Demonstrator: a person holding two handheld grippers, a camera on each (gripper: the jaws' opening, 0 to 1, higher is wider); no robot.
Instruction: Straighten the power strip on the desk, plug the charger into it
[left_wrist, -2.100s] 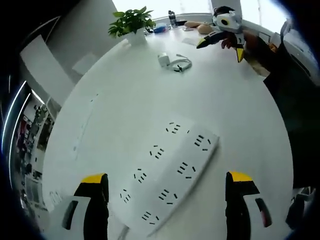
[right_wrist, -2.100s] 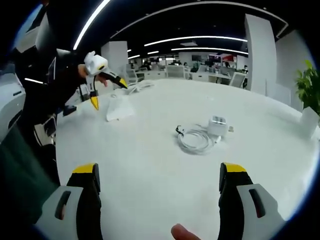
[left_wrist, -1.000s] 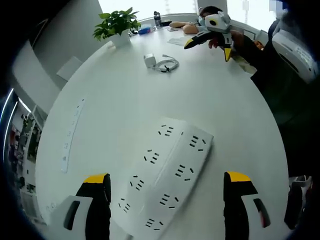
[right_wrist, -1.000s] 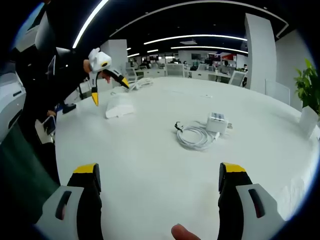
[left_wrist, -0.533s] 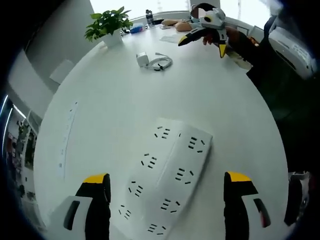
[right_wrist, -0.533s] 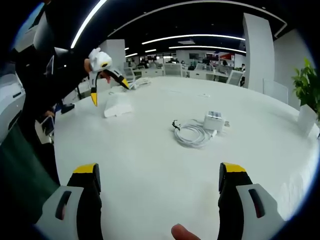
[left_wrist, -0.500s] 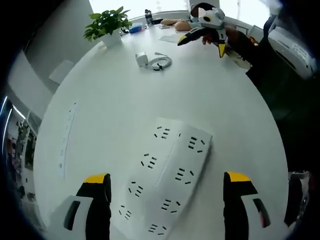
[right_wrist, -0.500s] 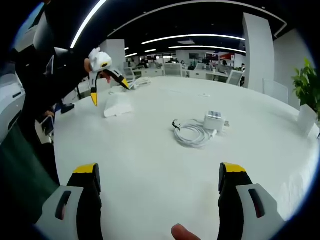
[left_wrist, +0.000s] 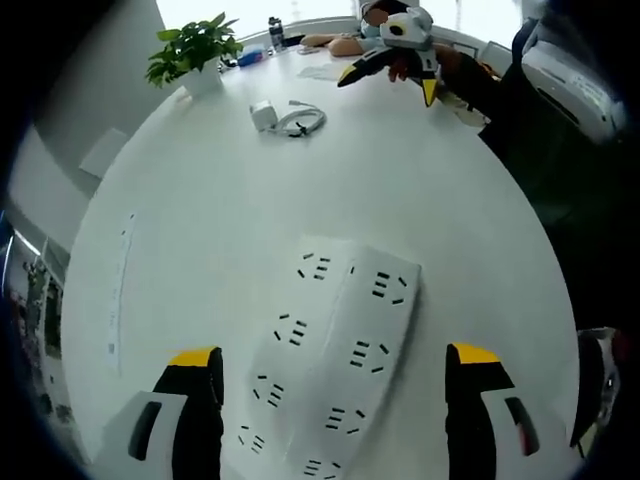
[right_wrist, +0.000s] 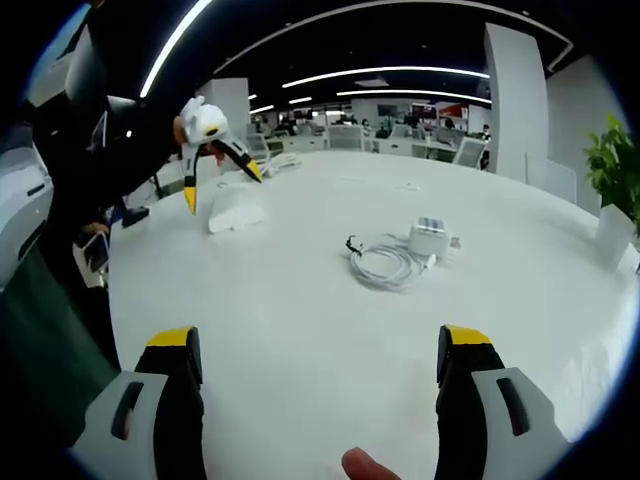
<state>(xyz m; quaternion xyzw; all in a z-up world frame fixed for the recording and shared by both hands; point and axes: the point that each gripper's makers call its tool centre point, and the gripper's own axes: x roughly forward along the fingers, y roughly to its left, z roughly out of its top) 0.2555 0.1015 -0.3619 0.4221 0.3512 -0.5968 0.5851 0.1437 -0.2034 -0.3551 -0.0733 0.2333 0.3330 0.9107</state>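
White desk. Power strip lies slanted between the left tool, jaws wide, not touching. Charger with coiled cable lies mid-desk, well ahead of the right tool, jaws wide, empty.

A potted plant and bottle stand at the table's far edge.

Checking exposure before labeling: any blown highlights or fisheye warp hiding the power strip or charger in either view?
Left gripper view: windows at the top blown out, power strip sharp, its edges bowed by the fisheye. Right gripper view: dim room, ceiling light strips glare, charger and its coiled cable small but clear on the white desk.
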